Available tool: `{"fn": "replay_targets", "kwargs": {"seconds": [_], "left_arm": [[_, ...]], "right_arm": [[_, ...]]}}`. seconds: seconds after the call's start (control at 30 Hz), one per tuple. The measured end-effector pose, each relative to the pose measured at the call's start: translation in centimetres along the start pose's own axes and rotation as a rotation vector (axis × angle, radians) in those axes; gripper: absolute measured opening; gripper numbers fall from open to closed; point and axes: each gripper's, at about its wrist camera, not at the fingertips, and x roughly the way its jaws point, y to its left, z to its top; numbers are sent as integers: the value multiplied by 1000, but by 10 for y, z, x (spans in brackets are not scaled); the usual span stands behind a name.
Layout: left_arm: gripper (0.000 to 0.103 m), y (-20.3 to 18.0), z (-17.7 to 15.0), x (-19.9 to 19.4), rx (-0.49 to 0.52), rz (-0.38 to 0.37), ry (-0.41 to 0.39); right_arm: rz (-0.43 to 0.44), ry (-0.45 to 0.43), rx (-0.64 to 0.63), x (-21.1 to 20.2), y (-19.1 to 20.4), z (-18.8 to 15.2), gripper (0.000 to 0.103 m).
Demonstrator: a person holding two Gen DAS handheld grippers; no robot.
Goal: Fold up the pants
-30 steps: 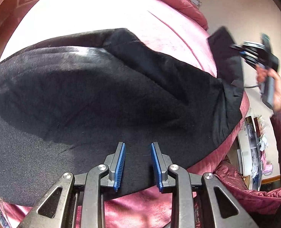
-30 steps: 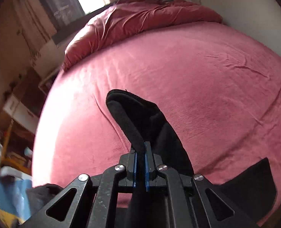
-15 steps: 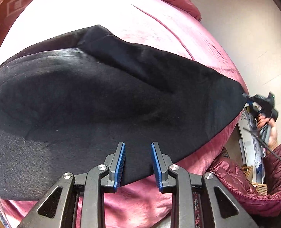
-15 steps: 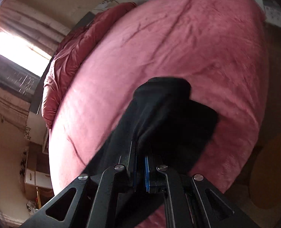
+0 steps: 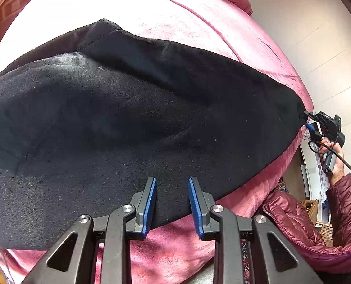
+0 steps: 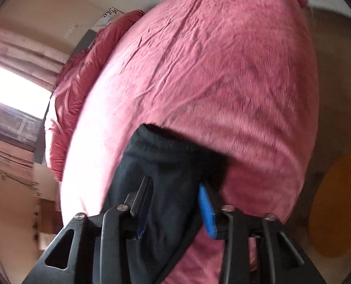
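The black pants (image 5: 118, 123) lie spread across the pink bed (image 5: 199, 23), folded over on themselves. My left gripper (image 5: 171, 203) is open and empty, hovering over the near edge of the pants. My right gripper (image 6: 175, 203) is open, its jaws apart on either side of the pants' end (image 6: 166, 165), which lies at the bed's edge. In the left wrist view the right gripper (image 5: 309, 119) sits at the far right tip of the pants.
A maroon quilted duvet (image 6: 80, 75) is bunched at the head of the bed. A wall (image 5: 329, 47) stands right of the bed, with cluttered furniture (image 5: 317, 189) below. An orange round object (image 6: 339, 213) lies on the floor.
My right gripper carried the pants' end down and out to the bed's right edge, laying the leg flat, then opened its jaws. My left gripper stayed open and nearly still.
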Motion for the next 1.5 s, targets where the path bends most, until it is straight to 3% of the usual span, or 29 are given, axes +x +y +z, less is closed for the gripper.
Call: {"fn": "replay_targets", "kwargs": {"seconds": [0.03, 0.13, 0.27, 0.4, 0.43, 0.53, 0.63, 0.73, 0.87, 1.13, 1.3, 1.5], "left_arm": [[28, -1, -1, 2, -1, 1, -1], [28, 1, -2, 1, -13, -3, -4], [28, 3, -1, 1, -8, 3, 0], [28, -4, -2, 0, 12, 5, -11], [28, -7, -3, 2, 17, 4, -14], [28, -7, -4, 2, 20, -1, -20], [28, -5, -4, -1, 18, -2, -38], [29, -2, -2, -4, 20, -7, -54], [29, 1, 4, -6, 11, -4, -80], [29, 6, 11, -12, 12, -8, -116], [29, 19, 10, -16, -13, -2, -137], [29, 41, 2, -18, -60, 14, -142]], "right_arm": [[0, -11, -13, -5, 3, 2, 9], [-50, -31, -43, -13, 5, 2, 8], [-112, 33, -17, 2, -19, -3, 8], [-152, 34, -41, 6, -20, -4, 9], [-173, 35, -58, 4, -16, -4, 11], [-208, 38, -87, -5, -6, -3, 37], [-257, -10, -187, -31, 12, -9, 40], [-187, 19, -291, -41, 40, -21, 41], [-40, 145, -545, -26, 113, -60, 41], [204, 409, -996, 40, 275, -184, 41], [303, 532, -1119, 75, 346, -247, 41], [366, 665, -1203, 120, 406, -309, 32]]}}
